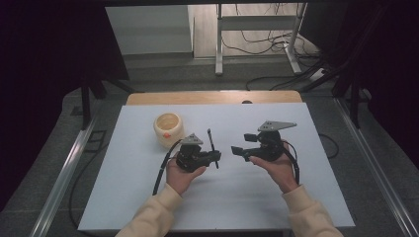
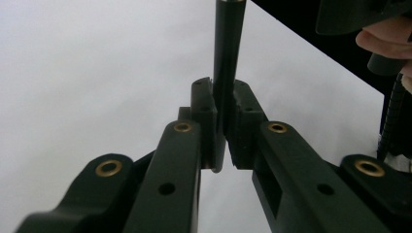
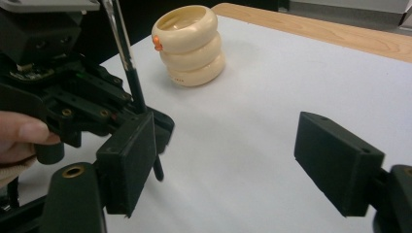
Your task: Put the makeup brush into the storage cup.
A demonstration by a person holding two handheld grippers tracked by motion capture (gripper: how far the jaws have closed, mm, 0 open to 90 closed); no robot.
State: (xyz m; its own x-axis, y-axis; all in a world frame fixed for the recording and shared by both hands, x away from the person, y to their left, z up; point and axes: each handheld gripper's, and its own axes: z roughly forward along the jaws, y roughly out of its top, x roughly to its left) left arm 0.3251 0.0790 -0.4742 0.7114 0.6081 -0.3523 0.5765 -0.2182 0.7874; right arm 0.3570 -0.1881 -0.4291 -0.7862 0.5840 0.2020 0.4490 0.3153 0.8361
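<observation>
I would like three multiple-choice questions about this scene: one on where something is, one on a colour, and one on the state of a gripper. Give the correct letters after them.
1. Where does the ringed pot stand?
A. on the white table top, beyond the left gripper
B. on the floor
C. between the right gripper's jaws

2. What colour is the pot?
A. blue
B. cream with a small orange spot
C. black

3. How is the left gripper?
A. wide open, with nothing in it
B. shut on a black pen
C. shut on the pot

Answers:
1 A, the high view shows it on the table top.
2 B, the right gripper view shows it.
3 B, the jaws clamp the pen in the left gripper view.
</observation>
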